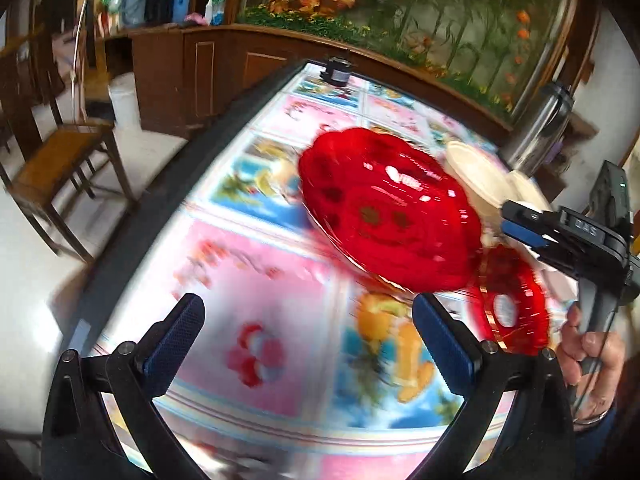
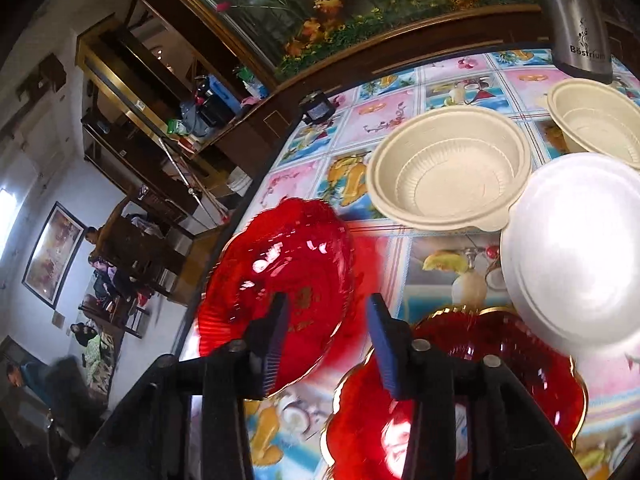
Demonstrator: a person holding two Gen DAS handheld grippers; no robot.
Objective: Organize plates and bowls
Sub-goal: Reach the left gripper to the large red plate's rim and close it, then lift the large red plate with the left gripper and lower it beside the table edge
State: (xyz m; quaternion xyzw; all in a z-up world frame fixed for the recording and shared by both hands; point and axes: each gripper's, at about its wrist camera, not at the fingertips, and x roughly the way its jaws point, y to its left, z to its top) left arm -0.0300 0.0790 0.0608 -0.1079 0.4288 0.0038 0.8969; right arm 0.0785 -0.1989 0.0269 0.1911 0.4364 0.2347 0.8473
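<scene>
A person sorts dishes on a bench (image 2: 448, 64) covered in a bright fruit-print cloth, a hand-held gripper in each hand. The right hand-held gripper (image 2: 328, 336), its jaws drawn narrow and holding nothing, hangs between two red scalloped plates: the large red plate (image 2: 280, 264) lying near the bench's left edge and the gold-rimmed red plate (image 2: 500, 368) just below the white bowl. The left hand-held gripper (image 1: 308, 344) stands wide and empty above the cloth, near the big plate's rim.

The step in hand appears to be gathering the red plates into one stack; neither plate is gripped yet. The next move likely calls for the right jaws to settle over one plate's thin rim and pinch it, then lift it clear without dragging the cloth.

Behind the plates, two beige bowls, one nearer (image 2: 448, 168) and one farther back (image 2: 600, 120), sit well apart from the red pair, and an upturned white bowl (image 2: 576, 252) overlaps the nearer beige bowl's edge. A steel flask (image 2: 580, 20) stands at the back corner. The white bowl crowds the gold-rimmed plate, and the glossy plates may slip in the grip.
</scene>
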